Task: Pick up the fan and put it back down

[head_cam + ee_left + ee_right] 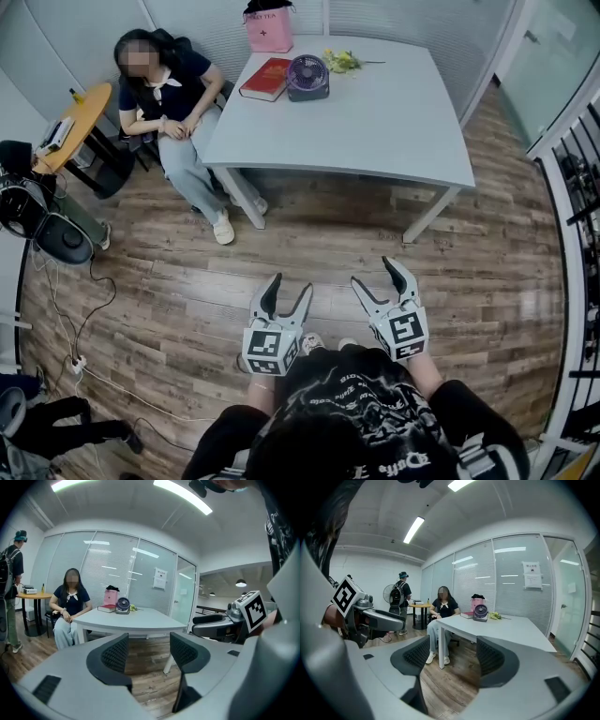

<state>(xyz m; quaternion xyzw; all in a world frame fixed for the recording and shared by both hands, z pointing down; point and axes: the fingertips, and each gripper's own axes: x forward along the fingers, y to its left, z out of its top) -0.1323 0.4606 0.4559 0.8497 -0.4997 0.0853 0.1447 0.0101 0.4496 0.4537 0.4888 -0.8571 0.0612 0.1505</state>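
A small purple desk fan (307, 76) stands at the far side of the white table (375, 122), beside a red book (266, 79). It shows small and distant in the left gripper view as the fan (123, 605) and in the right gripper view as the fan (480, 612). Both grippers hover over the wooden floor, well short of the table. My left gripper (287, 292) is open with nothing between its fingers. My right gripper (377, 276) is open and empty too.
A pink bag (268, 28) and yellow flowers (341, 61) sit at the table's back edge. A seated person (173, 103) is at the table's left. A round wooden side table (80, 117), a standing person (400, 602), and floor cables (80, 319) lie further left.
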